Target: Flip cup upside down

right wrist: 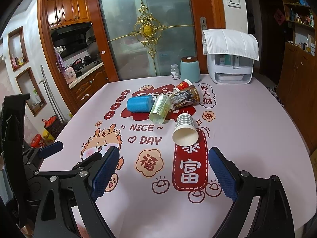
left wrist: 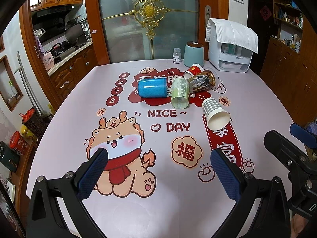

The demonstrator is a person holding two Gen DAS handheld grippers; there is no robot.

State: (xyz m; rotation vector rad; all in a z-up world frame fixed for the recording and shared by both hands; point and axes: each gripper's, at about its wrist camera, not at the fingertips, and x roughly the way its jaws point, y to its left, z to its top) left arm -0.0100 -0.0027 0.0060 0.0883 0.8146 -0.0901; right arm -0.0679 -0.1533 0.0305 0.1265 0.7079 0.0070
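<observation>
While five cups lie toppled | checked cup (right wrist: 185, 129) nearest, apart from cluster | both jaws wide, empty

The left wrist view looks forward and down from the near edge of the pink printed tablecloth (left wrist: 65, 119), between its own two blue-padded fingers (left wrist: 93, 170), towards the frosted glass door with gold ornament (left wrist: 148, 19) at the far side. The right wrist view faces the same way from just to the right, so each catches the other gripper at its border. Both share the cluster of tipped cups mid-table, with the grey-checked white paper cup (right wrist: 185, 130) nearest, and the white cloth-draped appliance (right wrist: 230, 63) behind
</observation>
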